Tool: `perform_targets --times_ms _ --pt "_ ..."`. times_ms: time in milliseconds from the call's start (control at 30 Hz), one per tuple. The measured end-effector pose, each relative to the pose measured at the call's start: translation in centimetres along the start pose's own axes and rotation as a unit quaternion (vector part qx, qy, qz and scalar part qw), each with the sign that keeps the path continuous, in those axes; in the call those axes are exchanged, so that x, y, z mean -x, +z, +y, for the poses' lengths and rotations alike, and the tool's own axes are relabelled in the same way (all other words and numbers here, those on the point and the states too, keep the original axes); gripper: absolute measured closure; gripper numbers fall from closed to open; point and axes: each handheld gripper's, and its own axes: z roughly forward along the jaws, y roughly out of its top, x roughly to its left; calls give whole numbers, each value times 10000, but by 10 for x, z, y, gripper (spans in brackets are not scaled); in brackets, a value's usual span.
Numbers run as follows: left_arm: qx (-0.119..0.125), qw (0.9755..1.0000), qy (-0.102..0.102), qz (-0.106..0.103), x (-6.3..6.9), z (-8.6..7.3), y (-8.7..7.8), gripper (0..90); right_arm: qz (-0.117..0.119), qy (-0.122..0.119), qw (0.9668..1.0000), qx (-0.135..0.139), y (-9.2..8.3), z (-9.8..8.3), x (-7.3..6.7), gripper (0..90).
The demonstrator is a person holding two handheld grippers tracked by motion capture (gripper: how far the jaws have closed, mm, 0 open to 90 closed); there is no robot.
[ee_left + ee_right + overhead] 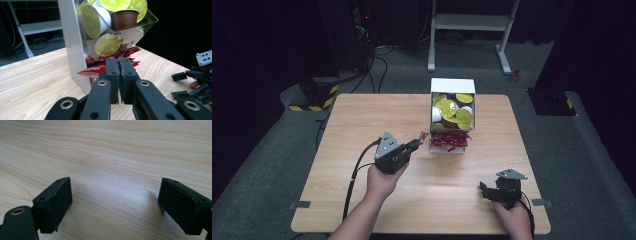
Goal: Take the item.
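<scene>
The wooden worktop [362, 200] carries a clear dispenser box [452, 114] of coffee pods with red sachets [449, 140] in its lower tray. The left gripper [421, 138] has its fingers closed on 1 red sachet [91, 71] at the tray's front. The right gripper [484, 190] rests near the worktop's front edge, fingers wide apart.

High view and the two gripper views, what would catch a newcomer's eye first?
Most striking is the white dispenser box with a clear front at the far middle of the light wooden table, heaped with yellow-green-lidded coffee capsules above a tray of shiny red sachets. The left gripper, fingers shut, appears to pinch a red sachet at the box's left edge. The right gripper rests open at the near right.
</scene>
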Motion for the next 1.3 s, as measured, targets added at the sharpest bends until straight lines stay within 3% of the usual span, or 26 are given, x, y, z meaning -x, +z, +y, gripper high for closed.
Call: perform_targets --times_ms 533,1300 --pt "-23 9998 -31 207 -20 -6 -14 868 0 0 10000 0 0 0 0 121" --pt "30 9986 -286 451 -54 -18 -36 867 -7 4 10000 2 0 0 0 123"
